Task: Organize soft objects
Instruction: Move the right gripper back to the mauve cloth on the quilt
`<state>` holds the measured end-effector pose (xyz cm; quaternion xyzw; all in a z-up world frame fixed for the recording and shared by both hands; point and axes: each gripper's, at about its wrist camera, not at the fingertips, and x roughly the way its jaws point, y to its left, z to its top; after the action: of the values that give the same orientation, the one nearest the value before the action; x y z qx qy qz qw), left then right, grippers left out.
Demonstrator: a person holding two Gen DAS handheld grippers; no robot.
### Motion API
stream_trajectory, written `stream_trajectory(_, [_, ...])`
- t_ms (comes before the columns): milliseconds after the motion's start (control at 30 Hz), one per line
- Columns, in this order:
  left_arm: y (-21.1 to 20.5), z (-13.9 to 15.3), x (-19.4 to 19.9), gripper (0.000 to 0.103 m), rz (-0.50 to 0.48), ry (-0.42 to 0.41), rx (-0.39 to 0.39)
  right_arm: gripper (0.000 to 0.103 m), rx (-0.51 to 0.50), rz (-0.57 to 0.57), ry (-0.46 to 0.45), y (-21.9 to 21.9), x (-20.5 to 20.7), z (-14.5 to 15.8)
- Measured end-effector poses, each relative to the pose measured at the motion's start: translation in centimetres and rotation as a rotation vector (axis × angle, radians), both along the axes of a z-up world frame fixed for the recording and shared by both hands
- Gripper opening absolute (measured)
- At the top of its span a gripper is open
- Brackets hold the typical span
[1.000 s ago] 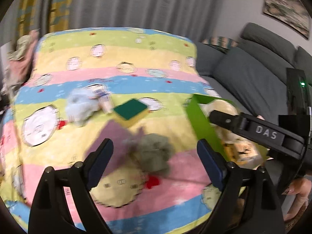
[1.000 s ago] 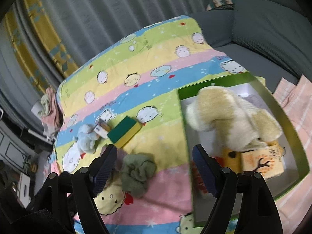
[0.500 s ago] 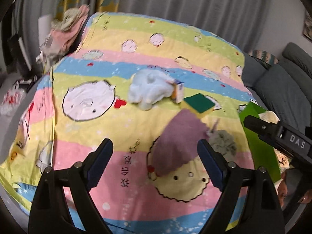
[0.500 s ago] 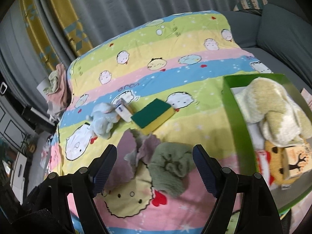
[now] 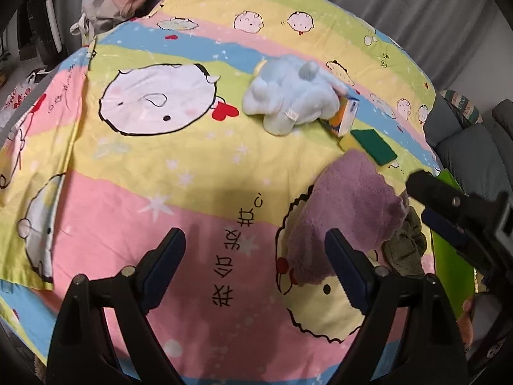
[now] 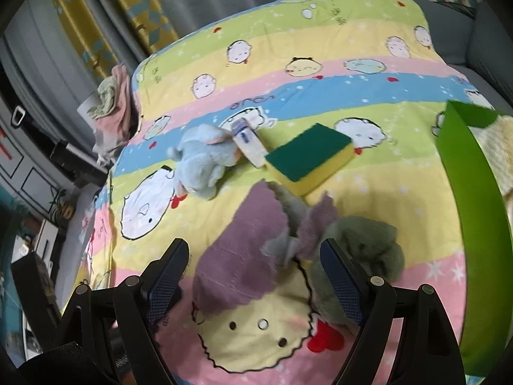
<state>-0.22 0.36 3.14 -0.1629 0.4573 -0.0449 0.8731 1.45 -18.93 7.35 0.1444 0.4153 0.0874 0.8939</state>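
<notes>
On the striped cartoon bedsheet point(image 5: 134, 166) lie a pale blue plush toy point(image 5: 288, 99), a green-and-yellow sponge point(image 5: 373, 147), a purple cloth point(image 5: 346, 218) and a crumpled olive cloth point(image 5: 405, 247). My left gripper point(image 5: 255, 256) stands open above bare sheet, left of the purple cloth. My right gripper point(image 6: 253, 266) is open over the purple cloth point(image 6: 243, 256), not touching it. The olive cloth point(image 6: 368, 247) lies just right of its right finger. The sponge point(image 6: 311, 157) and blue plush point(image 6: 205, 160) lie farther back. The right gripper's arm point(image 5: 465, 215) shows in the left wrist view.
A small carton point(image 6: 248, 142) lies between plush and sponge. A green box point(image 6: 465, 192) holding a cream plush point(image 6: 497, 154) stands at the right. Clothes point(image 6: 115, 102) are piled past the sheet's far left corner. A grey sofa point(image 5: 474, 154) is on the right.
Both grippers have swung left and come lower over the sheet. The green box has slid toward the right edge of both views, and the cloths now sit close under the right gripper.
</notes>
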Motion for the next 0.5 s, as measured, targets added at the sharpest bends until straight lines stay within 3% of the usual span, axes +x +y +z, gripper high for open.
stream_trajectory(333, [-0.4, -1.2, 1.5, 0.088, 0.005, 0.021, -0.032, 0.085, -0.116, 0.074, 0.048, 2.2, 3.7, -1.8])
stream_trajectory(500, [-1.0, -1.4, 2.0, 0.086, -0.013, 0.001, -0.02, 0.065, -0.131, 0.08, 0.085, 2.2, 5.1, -3.3])
